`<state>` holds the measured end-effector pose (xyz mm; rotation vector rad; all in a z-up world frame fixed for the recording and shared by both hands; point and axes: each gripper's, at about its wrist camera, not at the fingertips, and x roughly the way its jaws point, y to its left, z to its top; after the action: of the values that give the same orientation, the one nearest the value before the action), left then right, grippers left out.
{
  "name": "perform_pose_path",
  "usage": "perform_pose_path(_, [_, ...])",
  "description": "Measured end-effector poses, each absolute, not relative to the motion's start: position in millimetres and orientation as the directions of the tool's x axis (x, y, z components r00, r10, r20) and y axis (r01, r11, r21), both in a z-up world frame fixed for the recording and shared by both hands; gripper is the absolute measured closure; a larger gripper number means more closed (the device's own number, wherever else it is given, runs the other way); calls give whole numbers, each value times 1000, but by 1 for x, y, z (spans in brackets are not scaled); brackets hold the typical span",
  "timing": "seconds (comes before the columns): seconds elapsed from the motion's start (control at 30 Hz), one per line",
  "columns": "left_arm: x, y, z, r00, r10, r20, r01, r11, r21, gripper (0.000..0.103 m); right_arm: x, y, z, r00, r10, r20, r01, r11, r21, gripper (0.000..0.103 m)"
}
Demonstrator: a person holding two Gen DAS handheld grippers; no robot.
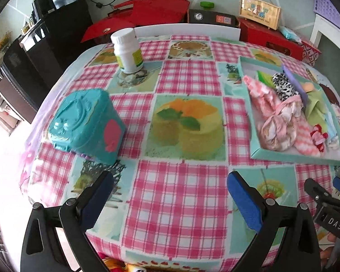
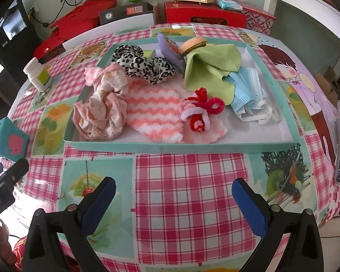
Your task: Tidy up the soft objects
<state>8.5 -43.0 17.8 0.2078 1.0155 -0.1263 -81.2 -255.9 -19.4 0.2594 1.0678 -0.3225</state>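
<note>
Across the surface (image 2: pixel 192 195) a glossy cloth of pink checks and food pictures is spread; behind it, against a pale green wall, red boxes (image 2: pixel 204 14) and a dark cabinet (image 1: pixel 63 22) are seen. On this cloth a shallow teal tray (image 2: pixel 181 147) is set, its long axis running side to side in the right wrist view. Inside the tray, soft objects are heaped: a leopard-print scrunchie (image 2: pixel 145 65) toward the far wall, a crumpled pink cloth (image 2: pixel 99 113) at the left end, a pink zigzag sock (image 2: pixel 154 115) lying lengthwise along the tray beside it, a green cloth (image 2: pixel 206 70) and a blue face mask (image 2: pixel 247 90) toward the right end. Left of the tray, well apart, a teal tin (image 1: pixel 86 124) and a white bottle (image 1: pixel 128 49) are placed. The left hand-held gripper (image 1: pixel 170 195) and the right hand-held gripper (image 2: pixel 173 197) are both held wide, with nothing between their fingers, on the near side of the tray.
</note>
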Motion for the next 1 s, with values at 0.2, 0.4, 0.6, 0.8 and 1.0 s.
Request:
perform_pose_path(0.2, [7,-30,15,515,-17,-857,162,984,77,3,-85,-254,-31,451,-139,-882,383,922,50,0])
perform_pose_path(0.4, [12,-32,4,466,17,-885,162,981,105,3,-88,-260,-34,455,-129,-881,400,914,73,0])
perform_pose_path(0.6, [6,-35,3,488,28,-873,179,975,131,3,-90,-260,-29,490,-134,-862,380,922,72,0])
perform_pose_path(0.8, [2,-30,9,511,17,-859,179,976,126,3,-90,-251,-19,512,-149,-846,373,926,62,0])
perform_pose_path(1.0, [0,-31,8,512,32,-858,179,974,143,3,-93,-252,-17,526,-148,-838,369,927,68,0])
